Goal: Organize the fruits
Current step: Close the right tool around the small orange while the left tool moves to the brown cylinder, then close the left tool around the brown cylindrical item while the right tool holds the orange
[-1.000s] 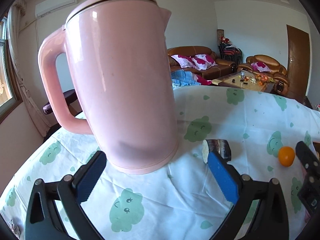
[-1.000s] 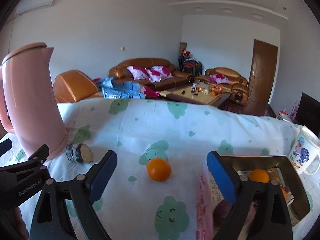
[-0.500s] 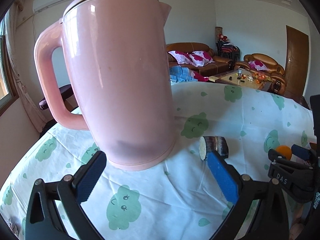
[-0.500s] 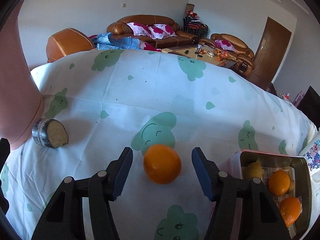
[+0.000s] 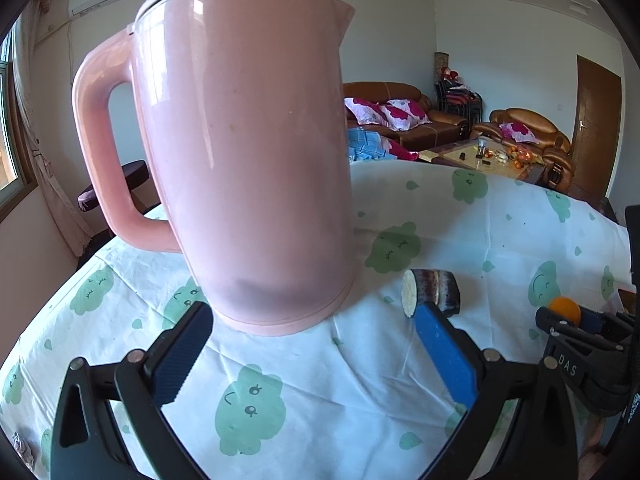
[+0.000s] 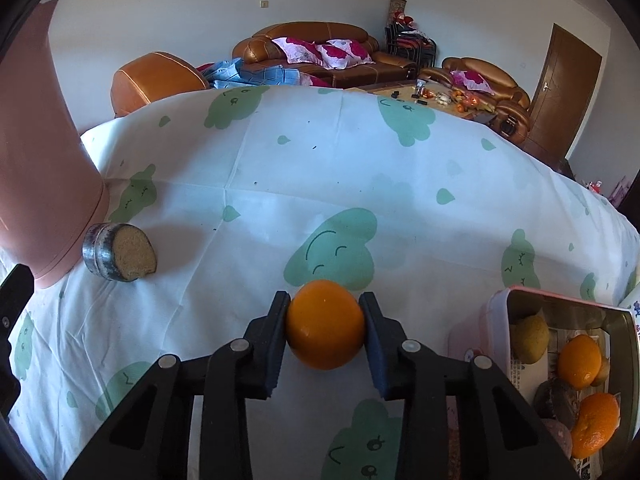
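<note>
My right gripper (image 6: 325, 320) is shut on an orange (image 6: 325, 325) low over the white tablecloth; both pads press its sides. The same orange (image 5: 565, 309) shows small at the right of the left wrist view, between the right gripper's fingers. A pink-rimmed fruit box (image 6: 505, 300) at the right holds oranges (image 6: 579, 361) and other fruit. A cut piece of dark-skinned sugarcane (image 6: 120, 252) lies by the jug; it also shows in the left wrist view (image 5: 430, 292). My left gripper (image 5: 312, 354) is open and empty, in front of the jug.
A tall pink jug (image 5: 244, 152) stands close ahead of the left gripper and fills the left edge of the right wrist view (image 6: 36, 152). A printed mug (image 6: 634, 304) is at the far right edge. The tablecloth (image 6: 360, 168) extends back.
My right gripper has moved down and forward around the orange and closed on it. The left gripper has drifted slightly and stays open.
</note>
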Demonstrator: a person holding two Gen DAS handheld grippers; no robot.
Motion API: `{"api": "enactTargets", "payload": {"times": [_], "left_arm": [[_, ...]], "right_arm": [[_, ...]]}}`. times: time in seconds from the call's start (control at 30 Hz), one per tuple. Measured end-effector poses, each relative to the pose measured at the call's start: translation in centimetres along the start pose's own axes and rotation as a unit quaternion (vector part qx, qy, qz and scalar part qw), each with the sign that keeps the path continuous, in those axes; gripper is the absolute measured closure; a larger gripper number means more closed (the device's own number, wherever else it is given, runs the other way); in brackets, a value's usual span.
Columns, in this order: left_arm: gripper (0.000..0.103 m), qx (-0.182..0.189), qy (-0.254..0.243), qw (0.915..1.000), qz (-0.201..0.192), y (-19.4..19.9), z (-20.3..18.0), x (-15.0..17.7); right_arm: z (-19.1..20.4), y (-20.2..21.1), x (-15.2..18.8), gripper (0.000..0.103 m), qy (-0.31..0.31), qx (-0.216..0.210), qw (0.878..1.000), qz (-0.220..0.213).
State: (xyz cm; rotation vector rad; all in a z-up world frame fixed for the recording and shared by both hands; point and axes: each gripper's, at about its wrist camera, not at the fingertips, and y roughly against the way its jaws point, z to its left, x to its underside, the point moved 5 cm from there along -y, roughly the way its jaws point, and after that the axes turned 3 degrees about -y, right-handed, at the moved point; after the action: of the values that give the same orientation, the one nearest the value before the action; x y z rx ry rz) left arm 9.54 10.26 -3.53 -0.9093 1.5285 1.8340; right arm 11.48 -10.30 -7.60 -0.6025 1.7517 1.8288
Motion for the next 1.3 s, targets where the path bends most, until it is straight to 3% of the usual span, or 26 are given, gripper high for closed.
{"api": "enactTargets", "payload": {"times": [0.1, 0.17, 0.27, 0.4, 0.6, 0.7, 0.8, 0.9, 1.03, 1.17, 1.23, 1.27, 1.3], "left_arm": [[0.000, 0.004, -0.005, 1.0000, -0.005, 0.2, -0.2, 0.0], [0.000, 0.008, -0.008, 0.9999, -0.007, 0.3, -0.4, 0.0], [0.000, 0.017, -0.011, 0.9997, -0.015, 0.4, -0.8, -0.1], [0.000, 0.052, 0.002, 0.9982, -0.030, 0.5, -1.2, -0.3], [0.000, 0.086, -0.008, 0.9954, -0.041, 0.9, -2.8, -0.4], [0.002, 0.087, -0.024, 0.9953, -0.036, 0.7, -4.1, -0.7], [0.016, 0.086, -0.033, 0.9958, -0.001, -0.8, -5.5, -1.1], [0.021, 0.085, -0.039, 0.9942, 0.051, -3.0, -7.1, -1.1], [0.021, 0.058, -0.050, 0.9941, 0.078, -5.3, -8.0, -1.2], [0.036, 0.083, -0.036, 0.9874, 0.130, -7.3, -8.1, -0.6], [0.043, 0.096, -0.025, 0.9869, 0.127, -7.3, -8.1, -0.6], [0.054, 0.099, -0.025, 0.9869, 0.125, -7.2, -8.2, -0.6], [0.055, 0.097, -0.026, 0.9873, 0.123, -7.1, -8.2, -0.6]], "right_arm": [[0.5, 2.8, 0.2, 0.066, -0.018, -0.077, 0.995, -0.062], [1.0, 4.5, 0.2, 0.066, -0.012, -0.103, 0.989, -0.106], [1.6, 6.3, 0.3, 0.066, -0.008, -0.100, 0.983, -0.153], [2.2, 7.9, 0.4, 0.066, 0.001, -0.061, 0.979, -0.194], [1.5, 8.8, 0.3, 0.066, 0.013, -0.059, 0.976, -0.209], [1.1, 9.1, 0.5, 0.066, 0.006, -0.064, 0.976, -0.210], [0.9, 9.0, 0.7, 0.066, 0.003, -0.070, 0.976, -0.208], [0.9, 8.9, 0.8, 0.066, 0.002, -0.073, 0.976, -0.205], [0.9, 8.4, 0.8, 0.066, 0.003, -0.075, 0.977, -0.198], [0.9, 8.0, 0.8, 0.066, 0.005, -0.075, 0.979, -0.188], [1.0, 7.8, 0.8, 0.066, 0.007, -0.073, 0.980, -0.186], [1.0, 7.8, 0.8, 0.066, 0.009, -0.072, 0.980, -0.186], [1.1, 7.8, 0.9, 0.066, 0.010, -0.071, 0.980, -0.187]]}}
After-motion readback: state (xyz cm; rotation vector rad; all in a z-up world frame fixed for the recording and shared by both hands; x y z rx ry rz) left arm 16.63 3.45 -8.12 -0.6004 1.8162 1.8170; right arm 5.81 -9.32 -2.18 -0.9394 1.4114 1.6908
